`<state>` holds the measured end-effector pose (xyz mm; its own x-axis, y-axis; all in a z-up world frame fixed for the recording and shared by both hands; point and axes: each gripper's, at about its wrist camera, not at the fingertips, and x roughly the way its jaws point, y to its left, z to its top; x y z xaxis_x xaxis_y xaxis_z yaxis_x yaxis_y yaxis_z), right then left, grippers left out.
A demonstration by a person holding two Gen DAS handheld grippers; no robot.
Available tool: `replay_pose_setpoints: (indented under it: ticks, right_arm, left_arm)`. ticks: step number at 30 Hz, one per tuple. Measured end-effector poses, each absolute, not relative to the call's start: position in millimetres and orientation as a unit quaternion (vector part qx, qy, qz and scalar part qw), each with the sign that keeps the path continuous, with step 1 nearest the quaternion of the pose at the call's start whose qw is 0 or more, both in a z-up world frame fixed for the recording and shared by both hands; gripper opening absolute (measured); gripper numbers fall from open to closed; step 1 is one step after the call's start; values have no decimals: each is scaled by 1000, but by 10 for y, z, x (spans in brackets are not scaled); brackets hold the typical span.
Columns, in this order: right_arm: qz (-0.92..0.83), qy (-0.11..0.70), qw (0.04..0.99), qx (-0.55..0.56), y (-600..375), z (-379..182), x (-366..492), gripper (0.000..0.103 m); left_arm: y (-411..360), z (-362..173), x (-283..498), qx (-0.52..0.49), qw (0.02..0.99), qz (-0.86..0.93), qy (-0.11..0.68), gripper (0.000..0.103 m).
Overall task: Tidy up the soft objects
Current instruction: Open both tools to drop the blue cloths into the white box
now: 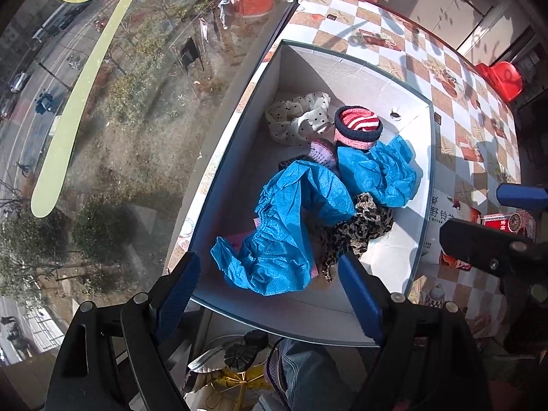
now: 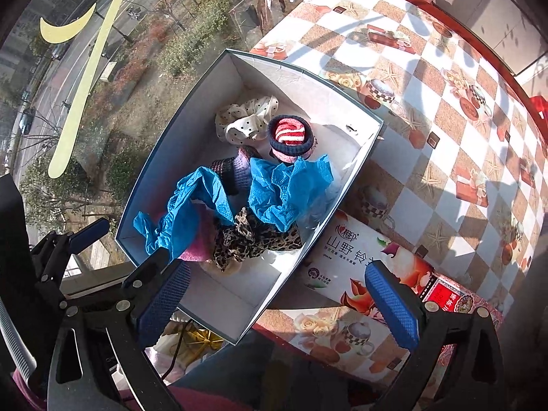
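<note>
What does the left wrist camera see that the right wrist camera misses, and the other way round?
Only the left wrist view shows a red plastic chair beyond the table.

Only the right wrist view shows the whole printed carton beside the box.

Both show the white box on the checked tablecloth, holding blue plastic covers, a polka-dot cloth, a striped knit roll and a leopard-print scrunchie. Neither gripper holds anything.

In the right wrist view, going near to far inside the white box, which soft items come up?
Leopard-print fabric → red-and-white striped knit roll → polka-dot cloth. The blue pieces overlap too much to place.
</note>
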<state>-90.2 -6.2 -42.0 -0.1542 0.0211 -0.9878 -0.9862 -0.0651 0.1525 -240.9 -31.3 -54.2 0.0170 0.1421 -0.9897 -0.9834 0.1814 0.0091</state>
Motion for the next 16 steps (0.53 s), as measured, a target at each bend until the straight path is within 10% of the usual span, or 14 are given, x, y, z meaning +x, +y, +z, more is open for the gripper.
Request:
replay_pose_setpoints:
  ticks: [16]
  right_arm:
    - [549, 517, 450, -479, -123, -489, -962, 103]
  left_arm:
    - [-337, -473, -2499, -420, 607, 485, 469, 85]
